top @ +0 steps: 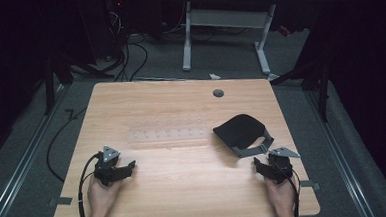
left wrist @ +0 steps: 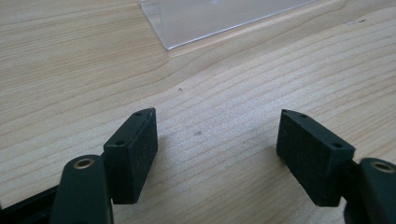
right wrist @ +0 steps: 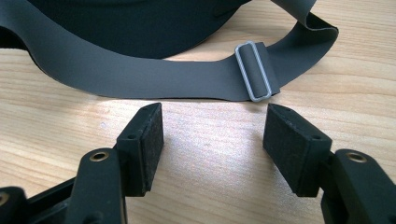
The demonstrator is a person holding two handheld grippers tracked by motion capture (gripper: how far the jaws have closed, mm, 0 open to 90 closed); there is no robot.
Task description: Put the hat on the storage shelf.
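The table (top: 185, 189) is pale, matt wood grain. The mask (top: 239, 128) looks like black cloth, its strap (right wrist: 140, 77) smooth grey, its buckle (right wrist: 254, 70) metal. The sheet (left wrist: 219, 18) is clear glossy plastic.

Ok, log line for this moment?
left gripper open, idle | right gripper open, facing strap of black eye mask | nothing held

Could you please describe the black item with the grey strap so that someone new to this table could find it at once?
Start at the wooden table and look to its right half, just ahead of the open right tongs. There lies a black sleep mask, its grey strap with a metal buckle looping towards those tongs. Its only neighbour, a clear plastic sheet, is flat and see-through, while the mask is dark and padded.
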